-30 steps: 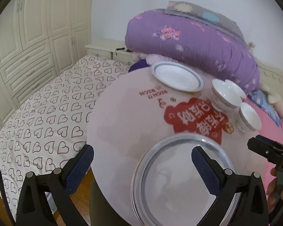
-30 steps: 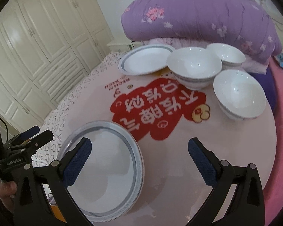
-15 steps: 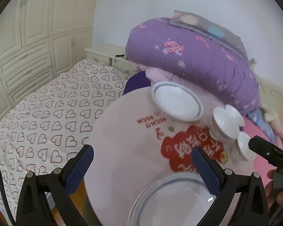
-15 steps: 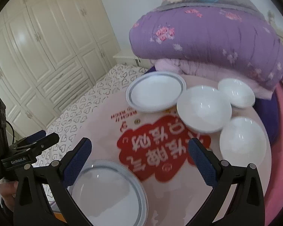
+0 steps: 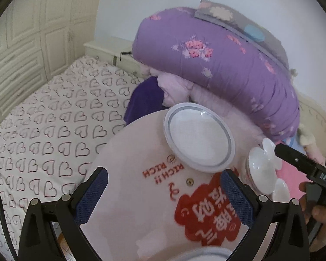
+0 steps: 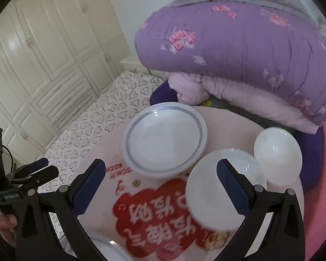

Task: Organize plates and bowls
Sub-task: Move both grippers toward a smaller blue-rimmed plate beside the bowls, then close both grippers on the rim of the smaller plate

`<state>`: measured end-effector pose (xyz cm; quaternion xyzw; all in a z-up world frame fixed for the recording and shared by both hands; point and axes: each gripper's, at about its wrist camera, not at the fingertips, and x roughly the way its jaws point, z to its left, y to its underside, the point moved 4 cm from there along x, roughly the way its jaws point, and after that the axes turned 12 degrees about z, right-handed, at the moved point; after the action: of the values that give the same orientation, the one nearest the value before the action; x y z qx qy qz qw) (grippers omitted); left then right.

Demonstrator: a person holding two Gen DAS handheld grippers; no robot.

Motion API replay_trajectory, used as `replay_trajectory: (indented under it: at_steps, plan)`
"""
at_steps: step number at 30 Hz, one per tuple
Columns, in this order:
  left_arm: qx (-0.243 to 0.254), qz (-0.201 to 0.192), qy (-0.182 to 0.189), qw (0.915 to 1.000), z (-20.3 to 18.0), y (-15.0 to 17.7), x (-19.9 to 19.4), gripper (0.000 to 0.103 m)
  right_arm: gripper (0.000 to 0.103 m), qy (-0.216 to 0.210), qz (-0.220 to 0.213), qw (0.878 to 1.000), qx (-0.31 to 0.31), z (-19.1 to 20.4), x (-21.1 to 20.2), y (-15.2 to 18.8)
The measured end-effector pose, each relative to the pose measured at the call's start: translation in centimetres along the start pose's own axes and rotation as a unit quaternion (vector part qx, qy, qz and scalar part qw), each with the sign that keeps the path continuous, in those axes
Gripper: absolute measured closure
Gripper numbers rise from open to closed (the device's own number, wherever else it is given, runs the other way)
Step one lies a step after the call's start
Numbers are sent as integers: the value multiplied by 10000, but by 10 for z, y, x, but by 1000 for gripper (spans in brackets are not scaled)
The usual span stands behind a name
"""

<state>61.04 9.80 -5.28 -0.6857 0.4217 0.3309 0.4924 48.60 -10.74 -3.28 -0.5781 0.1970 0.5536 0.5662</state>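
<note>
A white plate with a grey rim [image 5: 198, 137] [image 6: 165, 143] lies at the far side of the round pink table [image 5: 130, 152] [image 6: 228, 126]. To its right stand white bowls: a large bowl [image 6: 221, 184] [image 5: 260, 169] and a smaller bowl [image 6: 277, 152] behind it. A second grey-rimmed plate [image 5: 206, 255] [image 6: 110, 250] shows only its edge at the bottom of both views. My left gripper [image 5: 164, 172] hangs open above the table, short of the far plate. My right gripper [image 6: 160, 163] is open too, over the far plate's near rim and the large bowl.
A folded purple floral quilt [image 5: 217, 61] is piled on pink bedding just behind the table. A bed with a heart-print sheet [image 5: 54, 126] lies to the left, with cream wardrobe doors [image 6: 43, 54] and a nightstand [image 5: 106, 47] beyond. A hand [image 5: 321, 213] holds the right gripper.
Both grippers have lifted and moved forward toward the far plate. The near plate has slid to the bottom edge of both views. Both stay open and hold nothing.
</note>
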Motion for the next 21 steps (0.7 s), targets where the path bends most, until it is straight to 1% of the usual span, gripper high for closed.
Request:
replay_trajectory:
  at_steps: [6, 9, 13, 19, 21]
  plan:
    - [-146, 387, 138, 9990, 8, -49, 49, 2, 0, 78, 342, 9993, 87, -19, 34, -35]
    - [-198, 522, 140, 9983, 10, -67, 72, 3, 0, 128, 538, 9984, 152, -28, 52, -45]
    - [-258, 686, 155, 9972, 11, -86, 102, 4, 0, 119, 771, 9967, 224, -37, 72, -52]
    - [-321, 932, 203, 9949, 12, -104, 143, 4, 0, 205, 1069, 9935, 319, -50, 97, -61]
    - [-360, 1039, 291, 9935, 12, -111, 157, 5, 0, 189, 1219, 9917, 366, -54, 107, -62]
